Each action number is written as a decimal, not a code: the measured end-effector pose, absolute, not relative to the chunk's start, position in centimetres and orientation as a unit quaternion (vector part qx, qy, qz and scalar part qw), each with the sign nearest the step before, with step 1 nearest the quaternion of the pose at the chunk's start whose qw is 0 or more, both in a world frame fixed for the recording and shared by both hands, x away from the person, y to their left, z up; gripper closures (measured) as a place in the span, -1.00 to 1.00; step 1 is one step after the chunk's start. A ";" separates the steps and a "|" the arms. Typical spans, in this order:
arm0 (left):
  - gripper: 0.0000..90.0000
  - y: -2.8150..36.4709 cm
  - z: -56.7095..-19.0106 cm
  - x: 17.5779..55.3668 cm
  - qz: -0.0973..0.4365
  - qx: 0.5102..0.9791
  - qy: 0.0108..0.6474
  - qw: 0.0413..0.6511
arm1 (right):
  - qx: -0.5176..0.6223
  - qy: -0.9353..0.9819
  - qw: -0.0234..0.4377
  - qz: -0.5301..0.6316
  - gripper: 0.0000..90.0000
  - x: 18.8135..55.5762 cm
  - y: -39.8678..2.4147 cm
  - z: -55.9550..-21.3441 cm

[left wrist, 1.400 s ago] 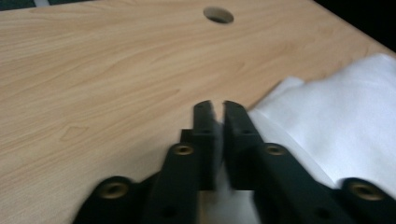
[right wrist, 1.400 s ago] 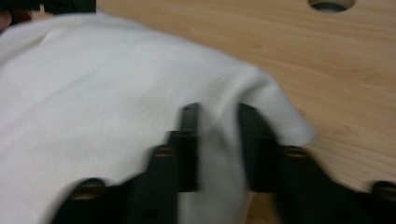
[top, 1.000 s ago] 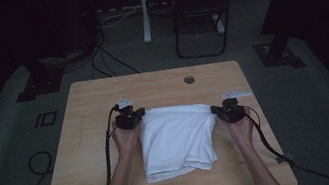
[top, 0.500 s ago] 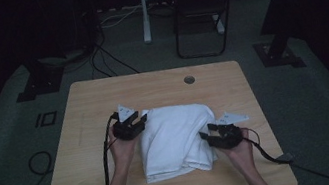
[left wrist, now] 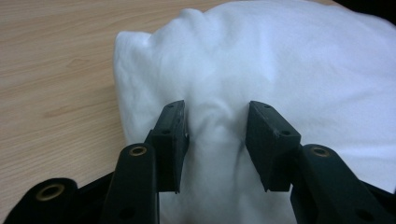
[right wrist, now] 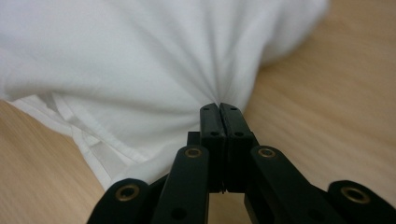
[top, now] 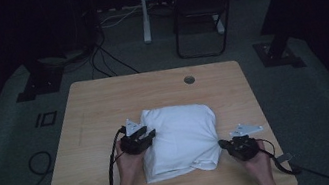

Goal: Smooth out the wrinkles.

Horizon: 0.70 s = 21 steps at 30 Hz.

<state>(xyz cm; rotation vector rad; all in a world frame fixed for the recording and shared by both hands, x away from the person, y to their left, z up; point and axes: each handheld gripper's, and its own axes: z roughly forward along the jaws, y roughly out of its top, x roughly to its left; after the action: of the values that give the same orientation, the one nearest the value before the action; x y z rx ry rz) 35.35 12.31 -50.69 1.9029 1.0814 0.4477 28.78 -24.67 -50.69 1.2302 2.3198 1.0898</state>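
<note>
A folded white cloth [top: 180, 138] lies on the wooden table [top: 103, 102]. My left gripper [top: 148, 136] sits at the cloth's left edge. In the left gripper view its jaws [left wrist: 217, 135] stand apart over the cloth [left wrist: 280, 60], with a soft ridge of fabric between them; they have just been opening. My right gripper [top: 223, 143] is at the cloth's near right corner. In the right gripper view its jaws [right wrist: 219, 109] have just closed and are shut on gathered fabric of the cloth [right wrist: 140, 60], which fans out in creases from the pinch.
A round cable hole [top: 189, 79] lies in the table's far right part. Beyond the table stand a dark chair [top: 199, 10] and a white post [top: 143, 10], with cables [top: 106, 56] on the floor. Bare wood surrounds the cloth.
Both hands came toward the near side from the cloth's far corners. The left gripper let go and now stands open at the left edge. The right opened, then shut on the near right corner.
</note>
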 end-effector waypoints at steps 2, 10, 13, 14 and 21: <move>0.27 12.4 -50.5 35.1 0.187 0.767 0.436 0.432 | 0.442 0.806 0.147 0.365 0.80 28.8 -25.5 -50.9; 0.21 12.2 -49.4 31.7 0.183 0.769 0.413 0.452 | 0.404 0.795 0.158 0.423 0.03 28.4 -23.3 -49.7; 0.20 11.4 -49.8 30.0 0.187 0.776 0.403 0.448 | 0.388 0.813 0.143 0.410 -0.02 29.1 -20.8 -50.9; 0.20 11.4 -49.8 30.0 0.187 0.776 0.403 0.448 | 0.388 0.813 0.143 0.410 -0.02 29.1 -20.8 -50.9; 0.16 11.5 -51.1 30.0 0.191 0.777 0.411 0.436 | 0.385 0.837 0.140 0.361 -0.04 32.2 -17.1 -54.0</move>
<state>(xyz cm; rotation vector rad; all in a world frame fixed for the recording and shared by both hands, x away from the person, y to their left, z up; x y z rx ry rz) 30.04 11.50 -51.09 1.9346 1.0239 0.4763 32.25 -17.10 -53.98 1.1134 2.4186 1.0439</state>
